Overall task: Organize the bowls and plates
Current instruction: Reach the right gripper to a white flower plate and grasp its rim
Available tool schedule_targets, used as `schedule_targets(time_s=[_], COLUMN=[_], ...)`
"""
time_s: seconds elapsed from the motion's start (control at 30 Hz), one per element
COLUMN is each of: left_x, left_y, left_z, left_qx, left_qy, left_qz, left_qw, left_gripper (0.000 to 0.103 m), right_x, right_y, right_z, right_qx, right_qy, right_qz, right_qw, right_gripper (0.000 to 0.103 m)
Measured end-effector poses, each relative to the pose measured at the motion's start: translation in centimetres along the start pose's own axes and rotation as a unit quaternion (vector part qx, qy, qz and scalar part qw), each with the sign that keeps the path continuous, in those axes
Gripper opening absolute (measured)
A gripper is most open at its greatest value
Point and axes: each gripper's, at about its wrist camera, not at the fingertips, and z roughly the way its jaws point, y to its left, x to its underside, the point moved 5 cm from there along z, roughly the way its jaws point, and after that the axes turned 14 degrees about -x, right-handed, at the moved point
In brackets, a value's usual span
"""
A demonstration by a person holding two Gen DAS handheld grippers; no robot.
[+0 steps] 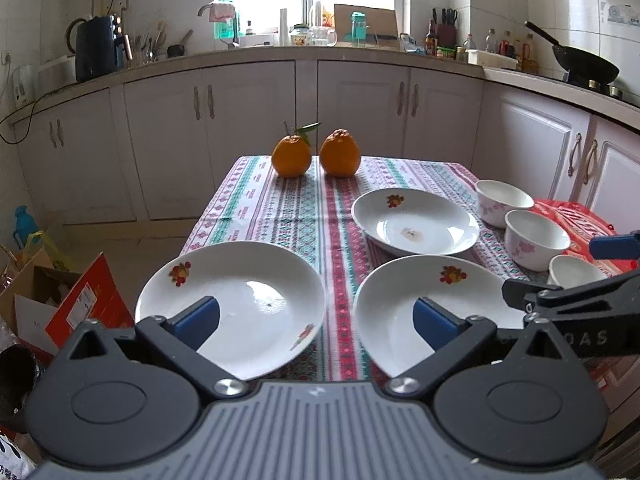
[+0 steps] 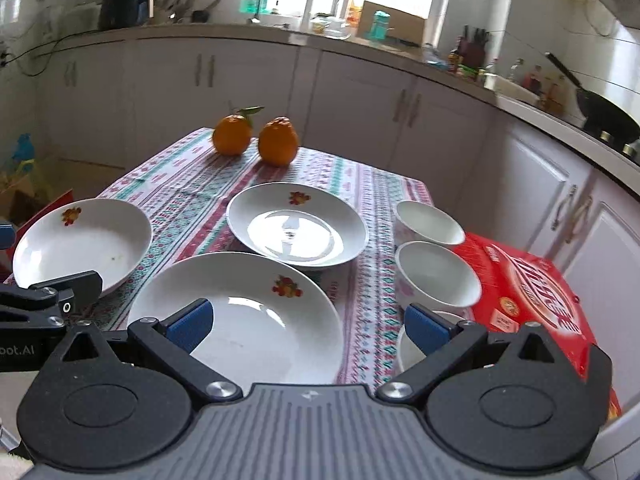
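Three white plates with fruit prints lie on the patterned tablecloth: a near-left plate [image 1: 240, 300] [image 2: 84, 240], a near-right plate [image 1: 424, 304] [image 2: 248, 316] and a far plate [image 1: 416, 222] [image 2: 298, 226]. Three white bowls with pink flowers stand in a row along the right edge: far bowl [image 1: 502, 200] [image 2: 428, 222], middle bowl [image 1: 534, 238] [image 2: 438, 276], near bowl [image 1: 576, 272] [image 2: 408, 350], the last partly hidden. My left gripper [image 1: 316, 318] hovers open above the gap between the two near plates. My right gripper [image 2: 308, 324] hangs open over the near-right plate's right rim, holding nothing.
Two oranges [image 1: 292, 156] [image 1: 340, 154] sit at the table's far end. A red package [image 2: 528, 300] lies beside the bowls on the right. Cardboard boxes [image 1: 60, 304] stand on the floor at left. White kitchen cabinets [image 1: 248, 120] and a cluttered counter lie beyond.
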Motion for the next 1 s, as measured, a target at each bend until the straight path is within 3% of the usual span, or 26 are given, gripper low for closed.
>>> schedule_targets(time_s=[0.23,0.53,0.73,1.0], left_x=[0.3,1.6,3.5,4.4], left_y=[1.7,5.0,7.7,8.4], left_z=[1.4,2.9,4.2,7.0], left_qx=[0.002,0.015,0.016,0.061], left_qy=[0.013,0.032,0.046,0.077], left_qz=[0.015,0.050,0.084,0.099], left_qw=[0.9998,0.9981,0.9953,0.9902], left_gripper=[0.102,0.102,0.102,0.102], right_x=[-1.5,-4.8,-7.1,-9.3], right_y=[0.9,3.6,6.8,9.5], right_z=[1.9,4.6,7.8,14.6], right_qx=[-0.035,-0.153,-0.246,-0.347], right_qy=[0.008,0.010,0.046,0.138], right_qz=[-0.038,-0.080,-0.118,-0.125], right_qw=[0.999,0.985,0.961,0.919], right_gripper=[0.103,0.103,0.103,0.103])
